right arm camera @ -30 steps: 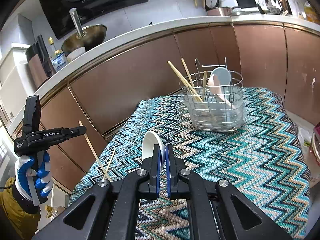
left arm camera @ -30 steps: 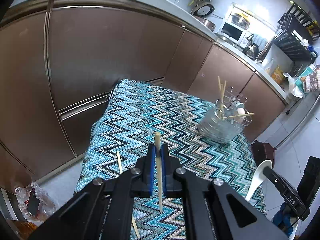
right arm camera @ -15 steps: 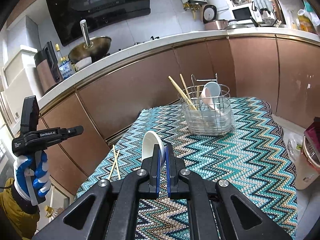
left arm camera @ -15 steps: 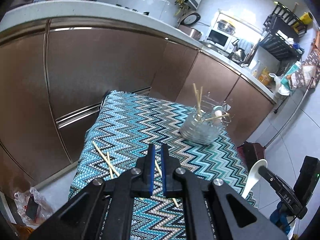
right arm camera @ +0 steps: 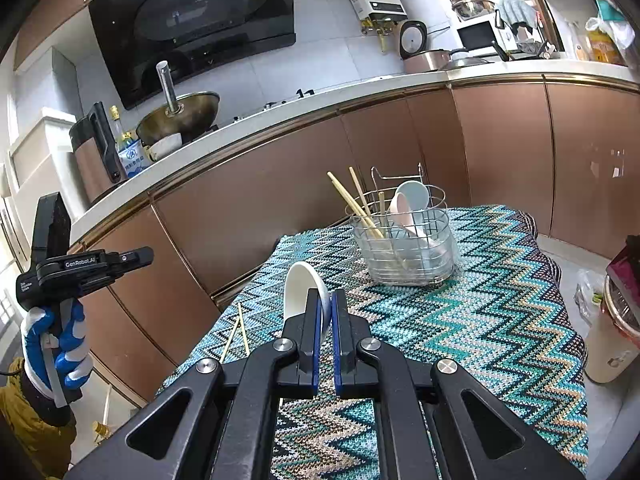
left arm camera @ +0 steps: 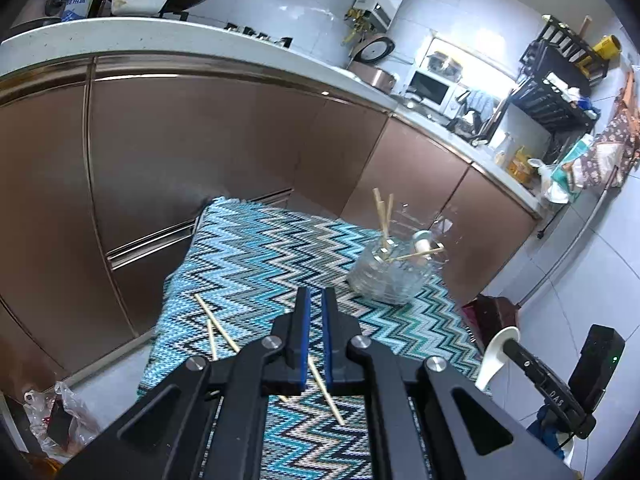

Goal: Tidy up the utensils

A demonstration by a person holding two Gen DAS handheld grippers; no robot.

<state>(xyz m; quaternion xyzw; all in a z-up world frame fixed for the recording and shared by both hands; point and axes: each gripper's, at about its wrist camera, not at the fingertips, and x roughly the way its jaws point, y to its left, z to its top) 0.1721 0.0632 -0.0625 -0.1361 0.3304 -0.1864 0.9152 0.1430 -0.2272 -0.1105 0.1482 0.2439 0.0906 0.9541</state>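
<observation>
Above the worktop (right arm camera: pixel 500 320), right tongs (right arm camera: pixel 327 320) are pinching the white spoon (right arm camera: pixel 304 288); left tongs (left arm camera: pixel 314 320) are shut, empty. I'm aiming the spoon bowl-up into the wire caddy (right arm camera: pixel 404 248), clear of its chopsticks (right arm camera: pixel 352 204).

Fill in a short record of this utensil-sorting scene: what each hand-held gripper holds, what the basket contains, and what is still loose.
Right hand-held gripper: shut on white spoon
Left hand-held gripper: shut, nothing seen held
Wire basket: upright on zigzag cloth
Basket contents: stored chopsticks, two spoons
Loose chopsticks: two, lying near the cloth's left edge
Left to do: held spoon and loose chopsticks are not yet in the basket
</observation>
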